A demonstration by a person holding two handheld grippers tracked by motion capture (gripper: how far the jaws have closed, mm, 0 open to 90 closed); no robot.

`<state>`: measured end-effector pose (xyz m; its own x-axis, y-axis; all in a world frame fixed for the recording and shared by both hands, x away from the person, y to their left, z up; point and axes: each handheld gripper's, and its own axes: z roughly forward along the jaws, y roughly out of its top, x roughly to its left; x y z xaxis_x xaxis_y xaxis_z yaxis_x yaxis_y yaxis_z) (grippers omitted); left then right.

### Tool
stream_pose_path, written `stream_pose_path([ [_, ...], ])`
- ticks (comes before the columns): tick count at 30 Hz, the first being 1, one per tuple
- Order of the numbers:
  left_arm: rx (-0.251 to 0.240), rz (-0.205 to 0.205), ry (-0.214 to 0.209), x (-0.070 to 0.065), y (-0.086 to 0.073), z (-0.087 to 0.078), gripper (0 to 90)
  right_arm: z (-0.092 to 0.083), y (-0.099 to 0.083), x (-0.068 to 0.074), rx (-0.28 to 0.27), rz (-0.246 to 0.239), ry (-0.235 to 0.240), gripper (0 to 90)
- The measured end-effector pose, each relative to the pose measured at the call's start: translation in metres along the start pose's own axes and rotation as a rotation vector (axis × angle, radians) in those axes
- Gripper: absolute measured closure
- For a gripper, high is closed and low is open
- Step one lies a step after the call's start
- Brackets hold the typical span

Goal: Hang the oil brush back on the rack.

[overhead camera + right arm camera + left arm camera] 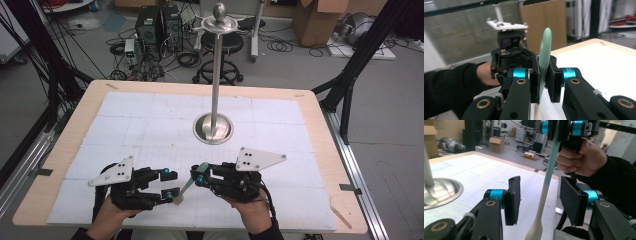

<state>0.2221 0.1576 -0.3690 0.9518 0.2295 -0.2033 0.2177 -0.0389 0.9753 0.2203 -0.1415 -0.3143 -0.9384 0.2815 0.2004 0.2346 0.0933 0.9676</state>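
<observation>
High view: fixed above near table edge, facing forward and down; whole table and floor clutter beyond, far off.
Left gripper view: low, close behind own jaws, facing across toward right gripper.
Right gripper view: low, close, facing back at left gripper.
Shared: spatula in all three; stand base in two.

The right tool hides the middle of the long pale-green spatula with a cream handle. Its cream end runs off the left gripper view's edge at six o'clock.
</observation>
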Motion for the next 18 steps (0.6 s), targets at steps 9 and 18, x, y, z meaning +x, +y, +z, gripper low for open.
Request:
stream_pose_path([
  [9, 0.022, 0.000, -0.106, -0.004, 0.000, 0.005, 52.2, 0.008, 0.011, -0.002, 0.054, -0.053, 0.140, 82.4],
  [18, 0.078, 0.009, -0.189, -0.009, -0.002, 0.012, 66.4, 0.018, 0.020, -0.005, 0.106, -0.100, 0.300, 82.3],
])
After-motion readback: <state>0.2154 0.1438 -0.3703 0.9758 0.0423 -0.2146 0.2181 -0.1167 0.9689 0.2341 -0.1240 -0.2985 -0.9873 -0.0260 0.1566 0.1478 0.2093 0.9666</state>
